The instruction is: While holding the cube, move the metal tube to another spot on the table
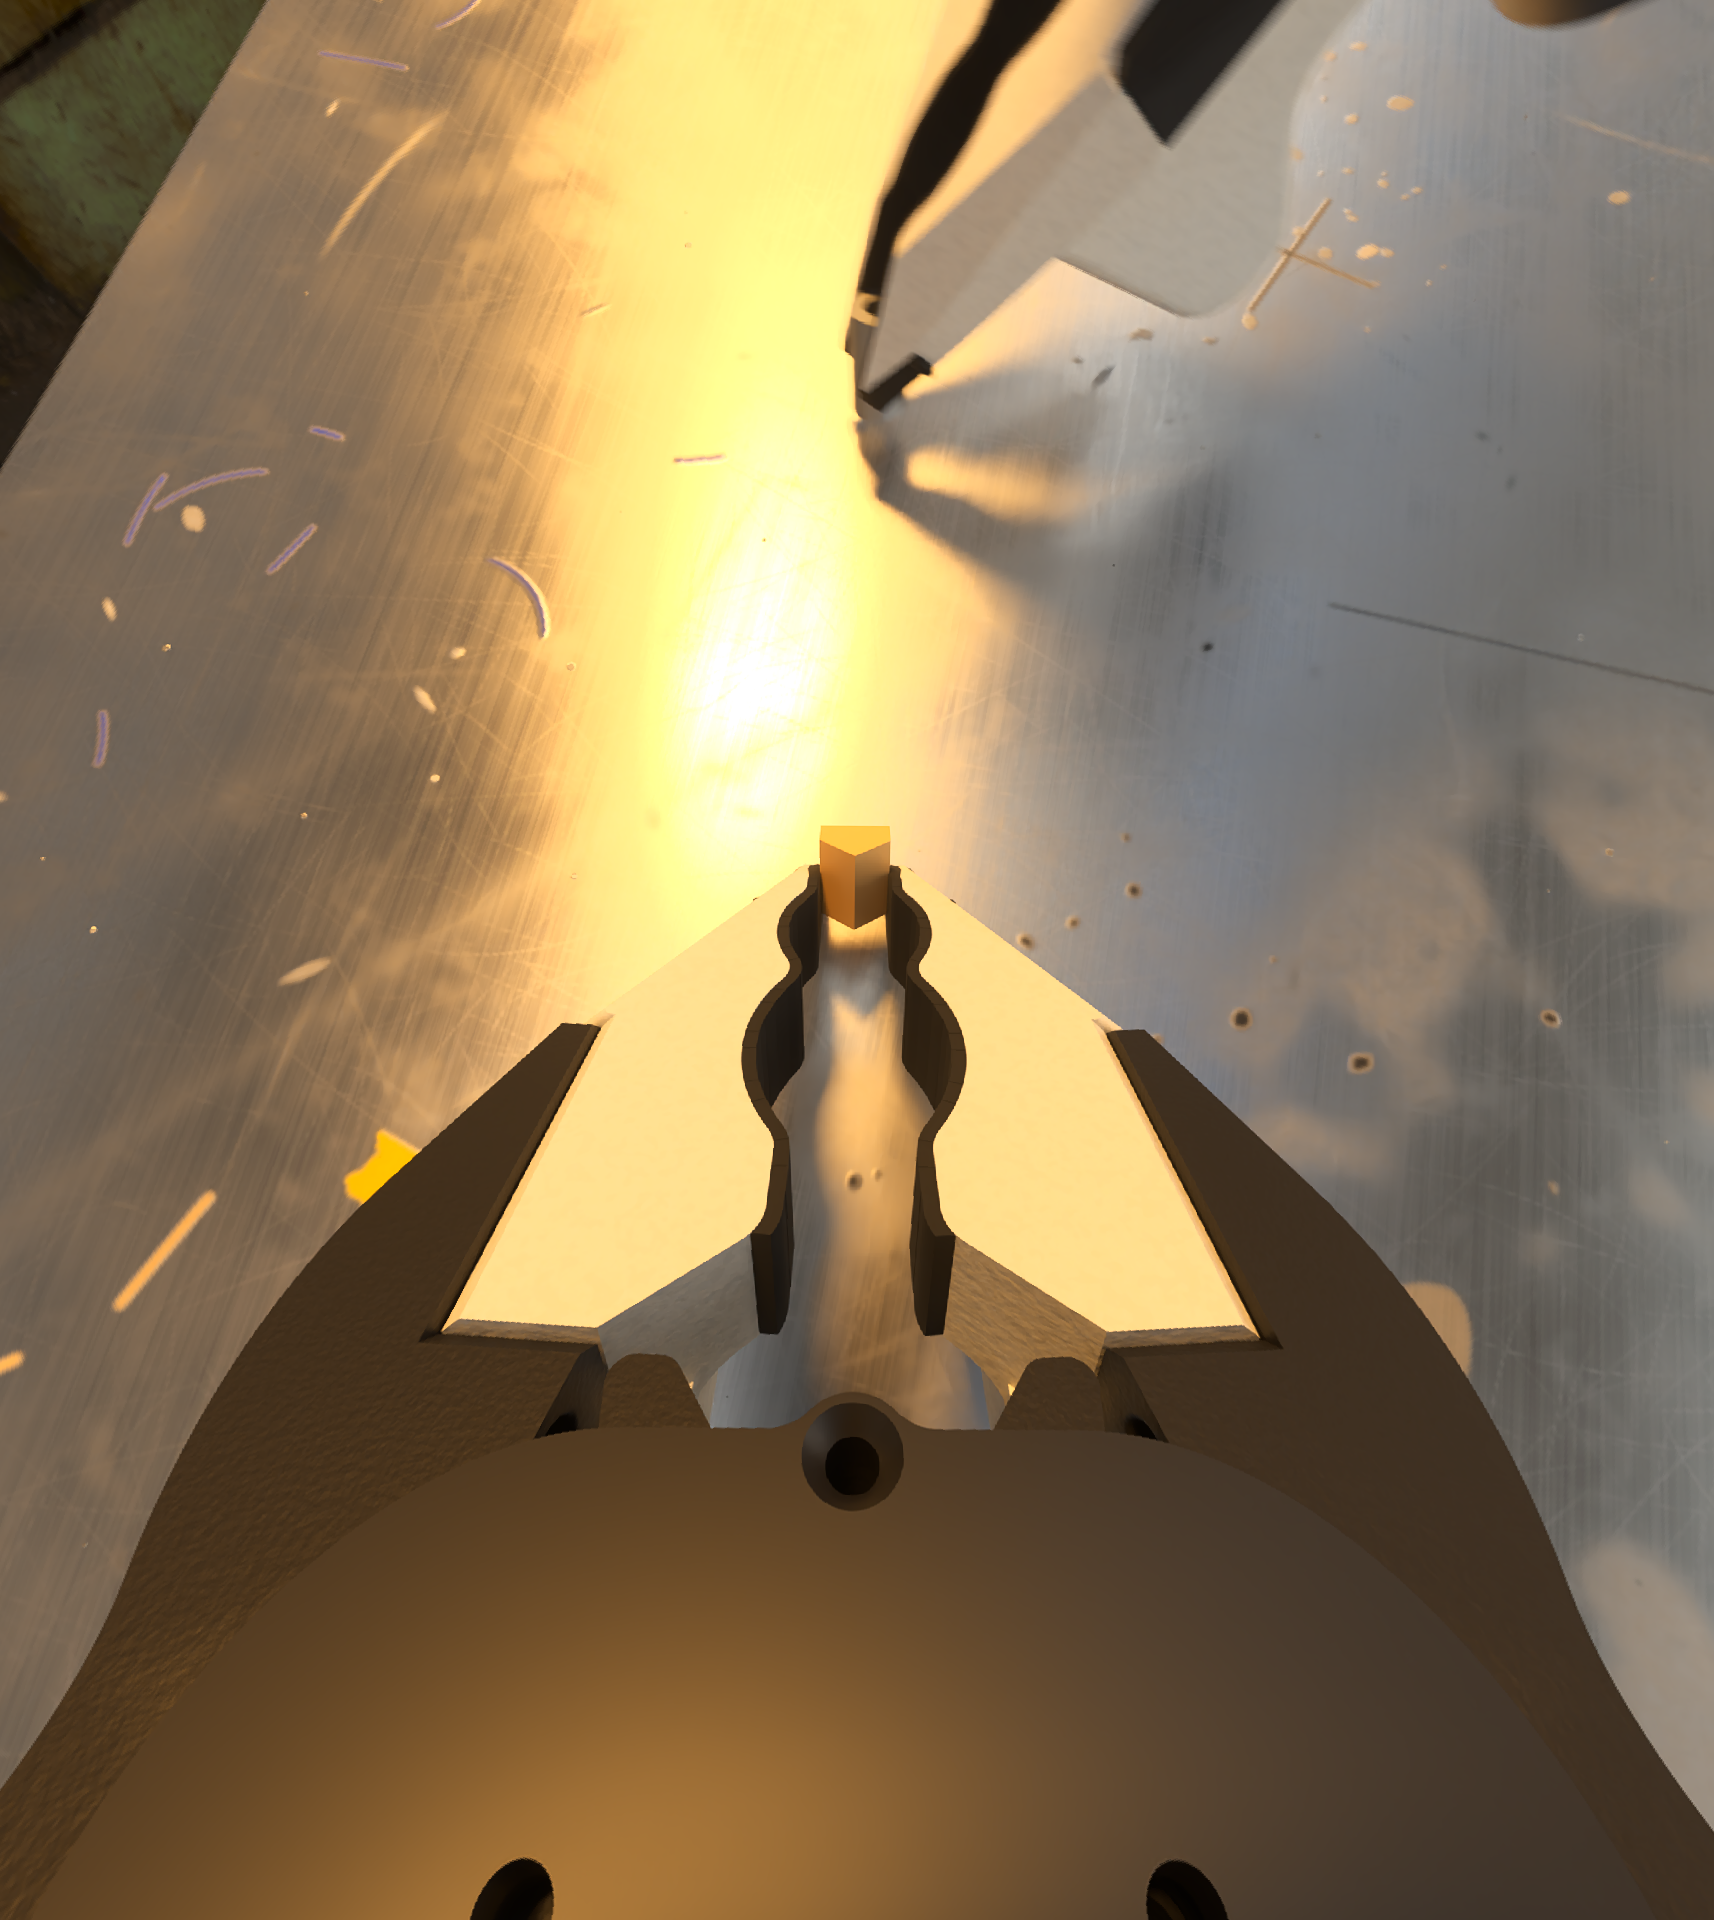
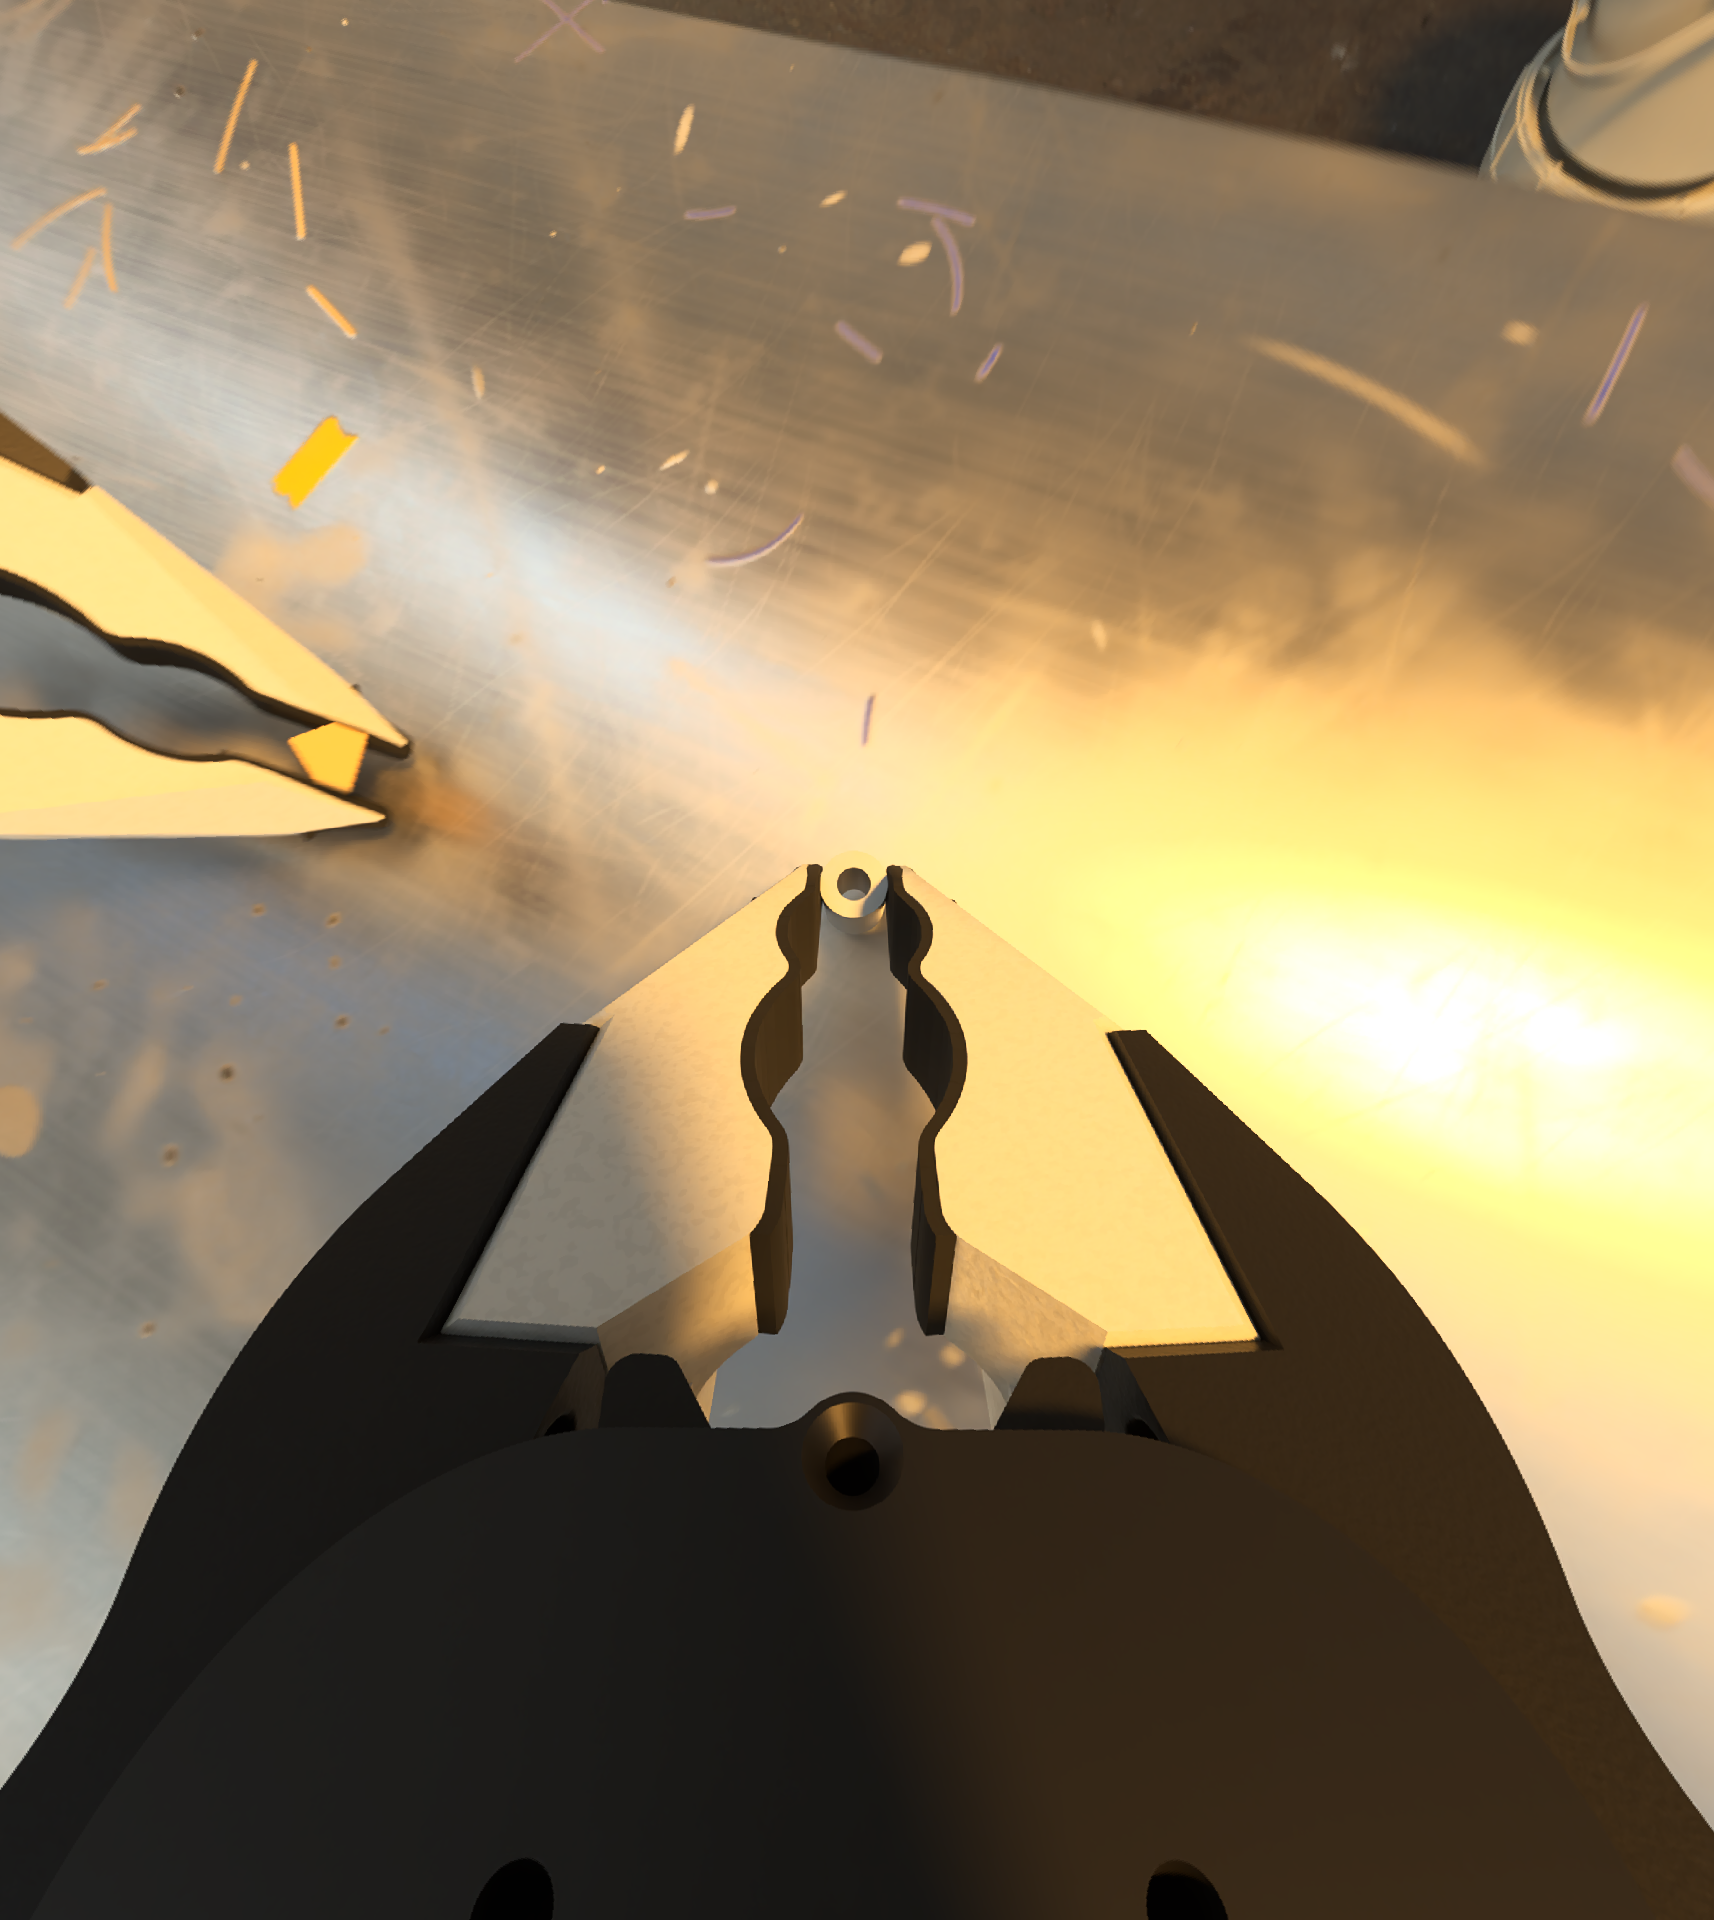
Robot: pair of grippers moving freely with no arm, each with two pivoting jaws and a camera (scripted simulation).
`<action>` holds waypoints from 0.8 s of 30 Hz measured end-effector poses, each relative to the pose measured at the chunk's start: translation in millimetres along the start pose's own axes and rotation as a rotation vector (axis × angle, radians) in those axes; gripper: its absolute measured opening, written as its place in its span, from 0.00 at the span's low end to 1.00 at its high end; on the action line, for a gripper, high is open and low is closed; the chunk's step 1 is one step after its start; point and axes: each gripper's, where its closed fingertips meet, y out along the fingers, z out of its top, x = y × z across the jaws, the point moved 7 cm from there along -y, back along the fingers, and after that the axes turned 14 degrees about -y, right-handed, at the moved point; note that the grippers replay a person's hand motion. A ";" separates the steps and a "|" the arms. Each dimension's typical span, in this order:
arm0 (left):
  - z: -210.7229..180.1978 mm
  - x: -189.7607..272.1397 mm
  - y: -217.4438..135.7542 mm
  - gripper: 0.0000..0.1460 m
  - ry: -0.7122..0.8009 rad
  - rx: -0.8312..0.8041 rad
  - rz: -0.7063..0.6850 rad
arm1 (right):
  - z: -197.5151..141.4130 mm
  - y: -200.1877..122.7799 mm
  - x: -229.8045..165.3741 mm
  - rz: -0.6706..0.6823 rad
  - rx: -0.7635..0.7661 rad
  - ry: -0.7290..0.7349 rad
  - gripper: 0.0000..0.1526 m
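Observation:
My left gripper is shut on a small yellow cube, pinched at the fingertips above the scratched metal table. The same gripper and cube show at the left of the right wrist view. My right gripper is shut on a short silver metal tube, held upright at the fingertips with its open end up. The right gripper also shows at the top of the left wrist view, its tips close to the table; the tube is hardly visible there.
A yellow patch lies flat on the table beyond the left gripper; it also peeks out beside my left gripper. The table's far edge runs across the top, with a pale rounded object beyond it. Another edge borders dark ground.

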 end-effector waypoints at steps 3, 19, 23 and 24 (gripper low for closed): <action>0.1 -0.3 0.0 0.08 -0.003 0.000 0.001 | -12.8 -10.5 -18.2 -0.013 0.007 0.049 0.08; -0.2 0.5 0.1 0.08 0.007 0.002 0.010 | -33.1 -16.6 -40.0 -0.126 0.057 0.139 0.18; -0.2 0.5 0.1 0.08 0.009 0.003 0.011 | -38.4 -40.2 -37.6 -0.116 0.177 0.253 0.29; -0.1 0.3 0.2 0.08 0.006 0.002 0.009 | -41.0 -52.8 -35.6 -0.138 0.218 0.269 0.29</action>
